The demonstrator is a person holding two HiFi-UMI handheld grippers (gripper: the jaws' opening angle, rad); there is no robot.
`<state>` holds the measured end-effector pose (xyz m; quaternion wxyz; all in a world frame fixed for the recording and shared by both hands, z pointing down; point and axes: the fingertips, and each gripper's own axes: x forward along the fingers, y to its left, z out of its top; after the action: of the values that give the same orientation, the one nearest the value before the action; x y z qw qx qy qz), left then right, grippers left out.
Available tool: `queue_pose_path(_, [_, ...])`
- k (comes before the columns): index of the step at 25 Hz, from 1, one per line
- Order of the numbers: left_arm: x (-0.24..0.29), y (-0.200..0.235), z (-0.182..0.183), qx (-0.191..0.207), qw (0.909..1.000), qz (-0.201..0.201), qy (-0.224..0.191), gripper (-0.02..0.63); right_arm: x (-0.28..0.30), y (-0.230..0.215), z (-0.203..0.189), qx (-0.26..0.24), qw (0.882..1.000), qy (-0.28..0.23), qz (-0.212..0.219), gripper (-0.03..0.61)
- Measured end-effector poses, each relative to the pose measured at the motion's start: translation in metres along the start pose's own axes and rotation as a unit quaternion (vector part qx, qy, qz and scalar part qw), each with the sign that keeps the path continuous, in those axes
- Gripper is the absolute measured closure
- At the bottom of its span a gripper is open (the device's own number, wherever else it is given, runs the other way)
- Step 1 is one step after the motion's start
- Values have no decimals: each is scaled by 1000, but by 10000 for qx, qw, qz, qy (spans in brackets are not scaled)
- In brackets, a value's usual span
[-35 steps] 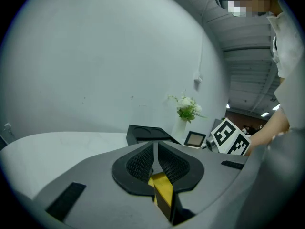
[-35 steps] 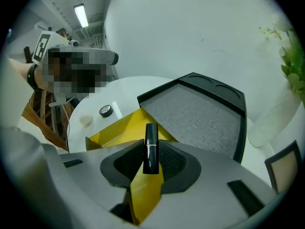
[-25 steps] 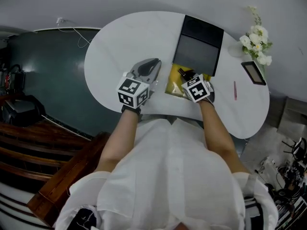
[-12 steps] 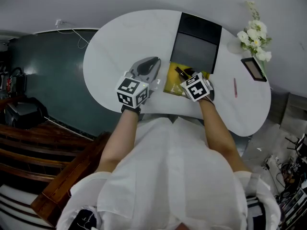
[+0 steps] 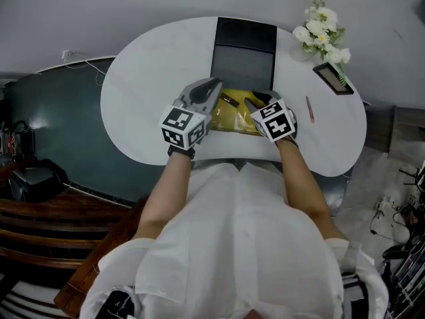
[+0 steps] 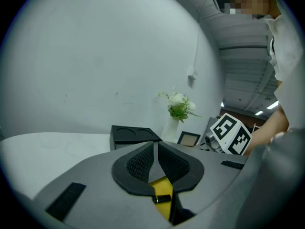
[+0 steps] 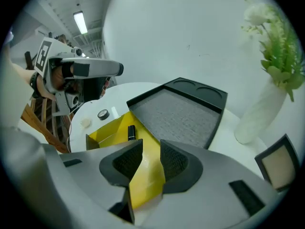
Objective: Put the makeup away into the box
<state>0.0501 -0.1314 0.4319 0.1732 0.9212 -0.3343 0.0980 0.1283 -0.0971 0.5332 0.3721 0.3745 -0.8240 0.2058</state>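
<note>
Left gripper [image 5: 214,86] has slid right up to the yellow box [image 5: 239,119] — jaws pinched together, empty. Right gripper [image 5: 252,100] grips the box's flap, jaws slightly apart — black lipstick [image 5: 230,100] lies inside the box.

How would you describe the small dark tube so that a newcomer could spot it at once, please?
On the white oval table, a yellow box sits right in front of the open black case with grey lining. The dark tube lies inside that yellow box. It is short and black, unlike the longer pink stick lying on bare table further right.
</note>
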Motion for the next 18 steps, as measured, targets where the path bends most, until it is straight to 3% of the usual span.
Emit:
queue_pose_path(8, [63, -64, 0, 142, 9976, -670, 119, 578, -61, -63, -37, 588, 9958, -288, -646, 477])
queue_pose_path(18, [124, -136, -17, 303, 9915, -1191, 430, 578, -104, -136, -134, 1098, 9851, 142, -1319, 477])
